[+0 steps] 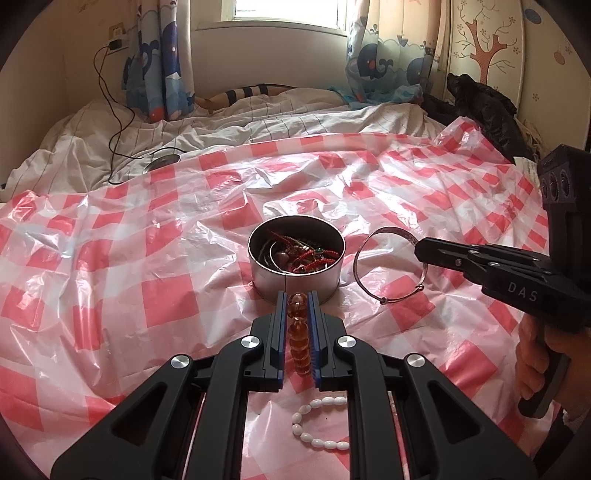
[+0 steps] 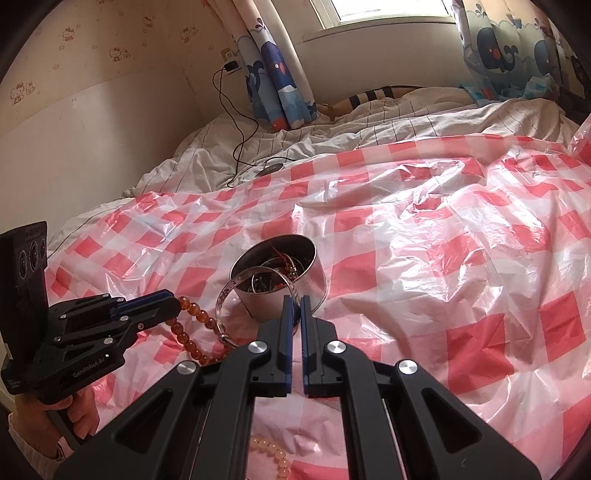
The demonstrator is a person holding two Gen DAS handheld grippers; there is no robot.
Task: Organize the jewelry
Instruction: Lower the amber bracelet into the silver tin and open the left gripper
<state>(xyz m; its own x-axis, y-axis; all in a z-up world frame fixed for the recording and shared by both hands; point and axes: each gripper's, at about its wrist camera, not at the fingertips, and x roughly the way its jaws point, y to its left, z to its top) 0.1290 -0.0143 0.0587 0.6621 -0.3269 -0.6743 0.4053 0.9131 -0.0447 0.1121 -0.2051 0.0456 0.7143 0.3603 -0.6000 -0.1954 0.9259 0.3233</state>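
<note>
**Both grippers clamp jewelry beside the tin**

The left gripper (image 1: 298, 299) pinches a strand of glossy amber beads (image 1: 297, 334) between nearly closed fingers. The right gripper (image 2: 294, 306) grips a thin silver bangle (image 1: 384, 266), just beside the round metal tin (image 1: 295, 277) on the crinkly checked plastic sheet (image 1: 147, 258).

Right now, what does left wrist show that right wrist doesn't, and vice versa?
Left wrist only: white bead bracelet lying under the left claw, black jacket by the wardrobe.
Right wrist only: pale peach bead strand below the right claw, cartoon-cat wallpaper.
Both: tin of jewelry, amber bead bracelet shut in the left claw, silver bangle shut in the right claw, checked plastic sheet.
</note>
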